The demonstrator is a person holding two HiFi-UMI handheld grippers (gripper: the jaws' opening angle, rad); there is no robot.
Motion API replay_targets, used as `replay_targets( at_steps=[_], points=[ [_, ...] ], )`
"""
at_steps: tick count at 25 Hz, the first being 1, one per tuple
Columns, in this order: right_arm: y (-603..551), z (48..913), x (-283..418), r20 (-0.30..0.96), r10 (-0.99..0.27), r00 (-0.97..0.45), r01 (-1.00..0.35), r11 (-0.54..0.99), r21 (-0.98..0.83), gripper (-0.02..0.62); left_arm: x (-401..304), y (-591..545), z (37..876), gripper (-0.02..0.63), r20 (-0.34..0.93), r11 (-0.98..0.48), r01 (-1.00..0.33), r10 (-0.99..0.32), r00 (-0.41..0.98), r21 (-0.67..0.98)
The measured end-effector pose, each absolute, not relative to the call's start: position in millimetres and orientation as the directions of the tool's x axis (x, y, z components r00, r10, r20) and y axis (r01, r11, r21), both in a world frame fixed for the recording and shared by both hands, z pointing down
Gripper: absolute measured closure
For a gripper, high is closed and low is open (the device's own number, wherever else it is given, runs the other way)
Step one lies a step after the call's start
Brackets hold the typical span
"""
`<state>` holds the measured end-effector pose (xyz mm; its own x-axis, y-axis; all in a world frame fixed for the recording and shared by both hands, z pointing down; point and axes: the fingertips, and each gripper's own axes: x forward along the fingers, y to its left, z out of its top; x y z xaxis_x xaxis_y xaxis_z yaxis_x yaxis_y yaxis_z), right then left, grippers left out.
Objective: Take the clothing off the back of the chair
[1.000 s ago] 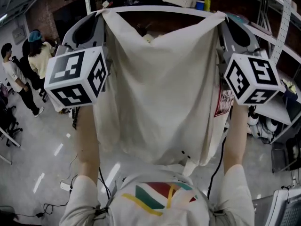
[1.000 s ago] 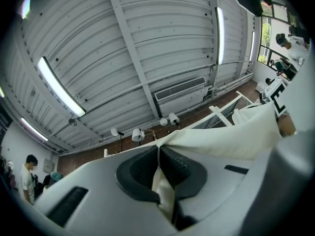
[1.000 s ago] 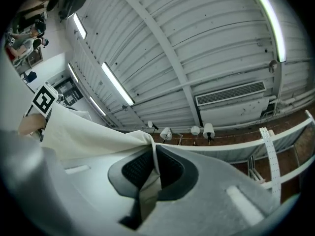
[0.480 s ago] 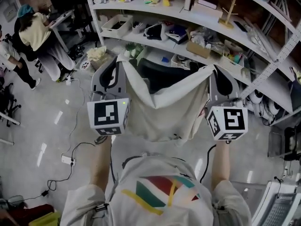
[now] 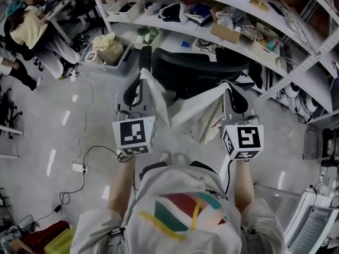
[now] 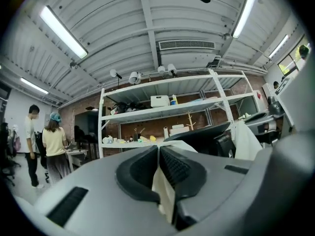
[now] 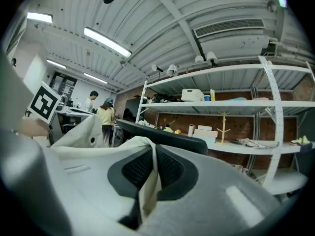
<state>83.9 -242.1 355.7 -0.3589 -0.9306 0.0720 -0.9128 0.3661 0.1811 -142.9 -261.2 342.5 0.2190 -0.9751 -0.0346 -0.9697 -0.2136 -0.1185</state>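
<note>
Workshop with cluttered metal shelving (image 7: 236, 103)

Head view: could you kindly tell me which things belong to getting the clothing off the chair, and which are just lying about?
Job in hand: clothing, chair, left gripper and right gripper, both shut on the clothing.
Lying about: shelves, cardboard box, power strip.

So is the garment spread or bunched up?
Spread: left claw and right claw each pinch a top corner; the garment sags between them.
</note>
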Motion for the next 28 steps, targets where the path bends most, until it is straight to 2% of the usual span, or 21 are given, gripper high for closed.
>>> replay_targets(
  at_steps=[5, 9, 19, 28],
  points=[
    [-243.3, 380.6, 74.6, 0.096, -0.926, -0.365, -0.919, 0.375, 0.126, 0.588, -127.8, -262.4, 370.3, 0.588, 0.006, -0.233, -0.968, -0.972, 0.233, -0.093],
    [-244.7, 384.3, 72.5, 0.068, -0.936, -0.344, -0.933, 0.349, 0.083, 0.588, -123.3, -266.6, 384.8, 0.588, 0.024, -0.229, -0.972, -0.973, 0.229, -0.044],
    [-240.7, 411.6, 89.2, 0.131, -0.951, -0.28, -0.953, 0.292, 0.085, 0.588, -98.0, -268.2, 421.7, 0.588, 0.085, -0.303, -0.953, -0.95, 0.302, -0.006],
    [-241.7, 421.9, 104.0, 0.154, -0.955, -0.253, -0.961, 0.267, 0.076, 0.588, -84.6, -275.7, 427.2, 0.588, 0.106, -0.309, -0.951, -0.946, 0.308, 0.0]
  ],
)
